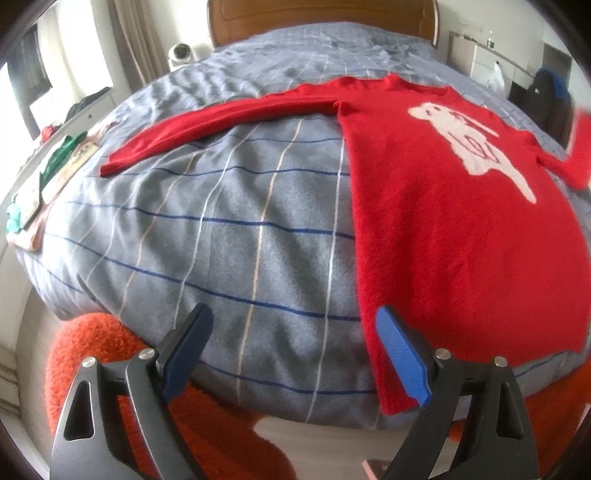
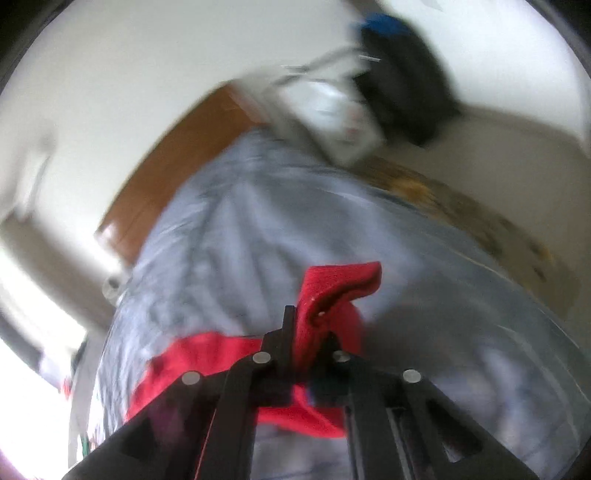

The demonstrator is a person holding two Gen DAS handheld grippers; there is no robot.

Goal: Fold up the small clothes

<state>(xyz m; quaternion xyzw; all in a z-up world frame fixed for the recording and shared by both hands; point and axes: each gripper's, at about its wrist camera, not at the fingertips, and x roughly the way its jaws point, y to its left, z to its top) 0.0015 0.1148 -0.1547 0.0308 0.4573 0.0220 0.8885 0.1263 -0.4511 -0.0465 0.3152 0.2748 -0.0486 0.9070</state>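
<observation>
**Red sweater on a bed, one sleeve pinched**

While the sweater (image 1: 443,229) lies flat on the grey checked bed (image 1: 221,240), folded clothes (image 1: 48,184) sit at the bed's left edge and an orange rug (image 1: 110,354) lies below. The left gripper (image 1: 295,350) points steeply down, jaws wide apart and empty, by the hem. The sweater's body runs toward the headboard (image 1: 317,14); one sleeve (image 1: 221,125) stretches left. The right gripper (image 2: 306,332) is clamped on red fabric (image 2: 332,291), blurred.

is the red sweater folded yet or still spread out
Mostly spread: the red sweater lies flat on the bed, one sleeve stretched out. The right gripper is shut on the other sleeve's end.
</observation>
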